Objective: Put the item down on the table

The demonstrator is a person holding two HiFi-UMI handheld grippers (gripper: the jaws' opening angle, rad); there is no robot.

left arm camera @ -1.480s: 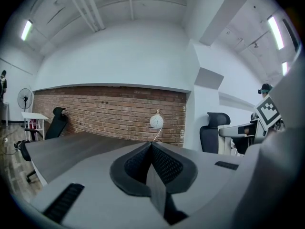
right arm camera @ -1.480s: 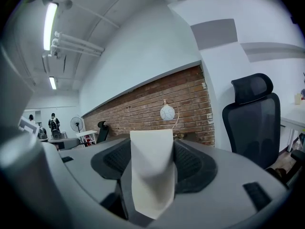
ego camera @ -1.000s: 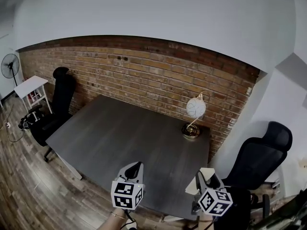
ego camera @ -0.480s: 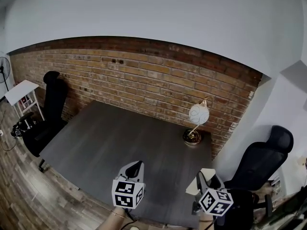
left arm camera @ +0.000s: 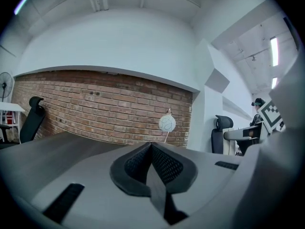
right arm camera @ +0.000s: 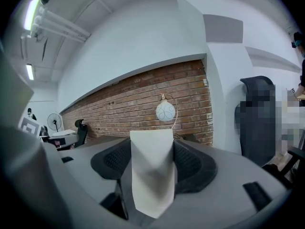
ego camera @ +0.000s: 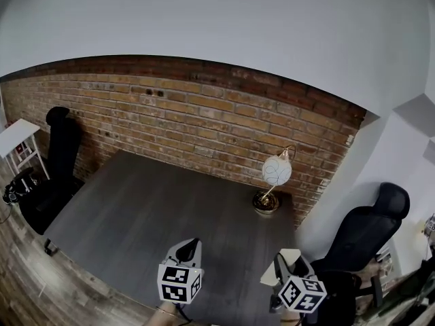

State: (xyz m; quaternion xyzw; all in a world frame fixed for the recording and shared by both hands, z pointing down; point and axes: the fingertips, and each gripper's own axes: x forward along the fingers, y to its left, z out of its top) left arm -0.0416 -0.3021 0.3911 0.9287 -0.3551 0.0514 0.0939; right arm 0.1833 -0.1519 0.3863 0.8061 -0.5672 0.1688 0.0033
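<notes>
A cream folded piece of paper (right arm camera: 150,171) stands upright between the jaws of my right gripper (right arm camera: 151,149), which is shut on it. In the head view the paper (ego camera: 271,273) shows at the right gripper (ego camera: 285,258), held over the near right corner of the dark grey table (ego camera: 149,216). My left gripper (ego camera: 193,244) hovers above the table's near edge, level with the right one. Seen from its own camera, the left gripper (left arm camera: 151,148) has its jaws pressed together with nothing between them.
A globe lamp (ego camera: 275,171) on a brass base stands at the table's far right corner, against the brick wall (ego camera: 170,121). Black office chairs stand at the left (ego camera: 54,148) and the right (ego camera: 370,226). A white side table (ego camera: 13,133) is at far left.
The head view has swung left and forward, so the table and lamp sit a little differently in frame. Both grippers keep their places and their hold.
</notes>
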